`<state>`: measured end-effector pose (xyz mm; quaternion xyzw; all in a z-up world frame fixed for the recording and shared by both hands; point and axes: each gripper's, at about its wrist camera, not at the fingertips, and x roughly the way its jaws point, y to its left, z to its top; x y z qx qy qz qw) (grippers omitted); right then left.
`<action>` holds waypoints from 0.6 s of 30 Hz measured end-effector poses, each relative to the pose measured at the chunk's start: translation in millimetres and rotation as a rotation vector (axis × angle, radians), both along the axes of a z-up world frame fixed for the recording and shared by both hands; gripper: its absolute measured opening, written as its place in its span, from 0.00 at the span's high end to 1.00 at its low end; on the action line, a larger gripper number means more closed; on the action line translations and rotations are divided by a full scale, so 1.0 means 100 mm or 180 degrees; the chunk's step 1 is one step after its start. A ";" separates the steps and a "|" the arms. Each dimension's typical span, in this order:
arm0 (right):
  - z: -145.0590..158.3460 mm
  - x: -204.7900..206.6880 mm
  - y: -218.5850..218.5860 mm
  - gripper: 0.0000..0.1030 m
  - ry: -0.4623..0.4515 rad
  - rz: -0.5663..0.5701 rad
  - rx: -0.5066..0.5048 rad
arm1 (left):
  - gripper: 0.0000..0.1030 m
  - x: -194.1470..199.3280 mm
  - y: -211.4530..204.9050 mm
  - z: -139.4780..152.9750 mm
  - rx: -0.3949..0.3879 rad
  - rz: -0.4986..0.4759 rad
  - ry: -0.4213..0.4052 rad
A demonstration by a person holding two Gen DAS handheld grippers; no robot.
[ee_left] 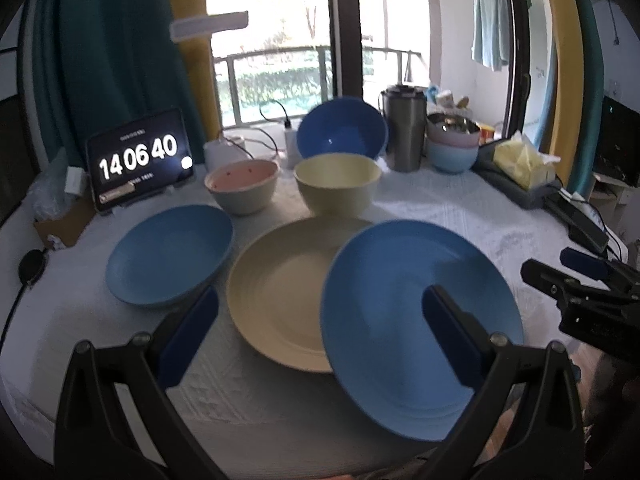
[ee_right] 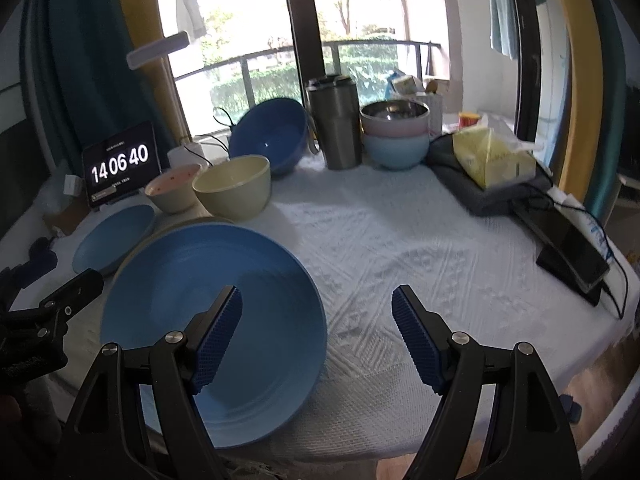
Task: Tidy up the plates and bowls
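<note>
Both grippers wide open, nothing held. Left gripper (ee_left: 320,332) hovers over the near plates; right gripper (ee_right: 316,336) w/ one finger over the big blue plate (ee_right: 212,320), other over bare tablecloth (ee_right: 400,232).

Big blue plate sits partly on the beige plate (ee_left: 280,288), overlapping its right side & looks tilted. Smaller blue plate (ee_left: 168,254) just left of beige, apart. Beige bowl (ee_left: 336,190) & pink-lined bowl (ee_left: 242,186) behind; dark blue bowl (ee_left: 342,128) propped on edge further back.

Risks, my read:
- pinching the tilted plate's rim could make it slide off beige or toward table edge, which is close
- the 2 grippers are near each other, may clash
- propped bowl may roll if bumped
</note>
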<state>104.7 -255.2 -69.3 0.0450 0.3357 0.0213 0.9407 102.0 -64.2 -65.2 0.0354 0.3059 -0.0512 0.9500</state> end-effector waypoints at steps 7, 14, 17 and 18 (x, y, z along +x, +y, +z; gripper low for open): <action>-0.24 0.11 -0.08 0.22 0.0302 -0.0046 0.0193 | 0.17 0.12 -0.06 -0.17 0.0046 -0.0044 0.0267; -0.40 0.14 -0.14 0.24 0.0462 0.0006 0.0445 | 0.45 0.18 -0.06 -0.28 0.0058 -0.0030 0.0488; -0.43 0.14 -0.12 0.33 0.0508 0.0041 0.0469 | 0.57 0.19 -0.07 -0.34 0.0087 -0.0034 0.0562; -0.45 0.14 -0.11 0.39 0.0526 0.0060 0.0465 | 0.59 0.19 -0.07 -0.35 0.0101 -0.0040 0.0583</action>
